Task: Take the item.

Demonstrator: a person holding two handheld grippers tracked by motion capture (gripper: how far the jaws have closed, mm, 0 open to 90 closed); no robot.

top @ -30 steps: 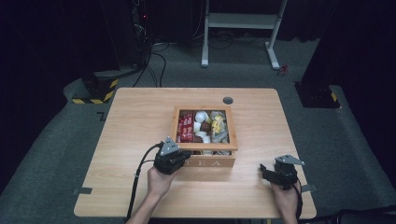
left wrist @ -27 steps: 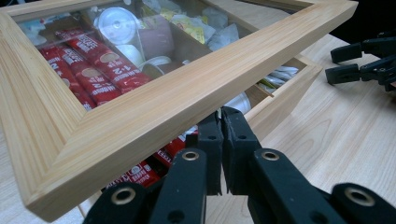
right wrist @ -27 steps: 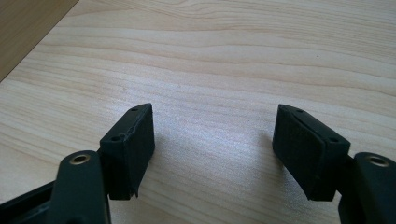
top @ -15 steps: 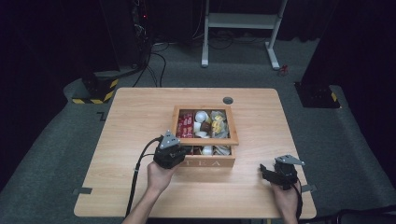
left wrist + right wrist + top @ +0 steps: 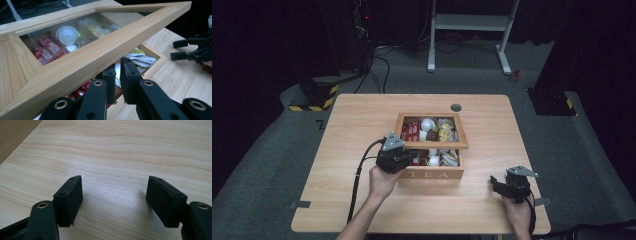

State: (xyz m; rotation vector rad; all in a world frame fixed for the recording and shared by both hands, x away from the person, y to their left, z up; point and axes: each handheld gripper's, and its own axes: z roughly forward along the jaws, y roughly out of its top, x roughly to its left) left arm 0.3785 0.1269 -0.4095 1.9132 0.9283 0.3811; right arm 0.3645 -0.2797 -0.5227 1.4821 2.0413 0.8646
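A wooden tea box [image 5: 434, 174] marked TEA stands mid-table, holding red packets [image 5: 410, 129], white cups [image 5: 427, 123] and yellow sachets [image 5: 444, 132]. Its glass-windowed lid [image 5: 432, 145] is tilted up at the front. My left gripper [image 5: 404, 152] sits at the box's front left corner. In the left gripper view its tips [image 5: 118, 66] lie under the lid's front rail [image 5: 100, 50]. The jaws have just been opening to a narrow slit with nothing between them. My right gripper [image 5: 493, 182] rests low over bare wood at the front right, jaws [image 5: 113, 187] wide apart and empty.
The table [image 5: 362, 125] has a round cable hole [image 5: 456, 107] behind the box. On the floor beyond are a white stand [image 5: 467, 22], a black-and-yellow base [image 5: 314, 95] and a dark base [image 5: 552, 102]. The right gripper [image 5: 180, 50] also appears far off in the left gripper view.
My left gripper has risen a little at the box's front corner, and the lid's front edge has come up with it. The right gripper has stayed put.
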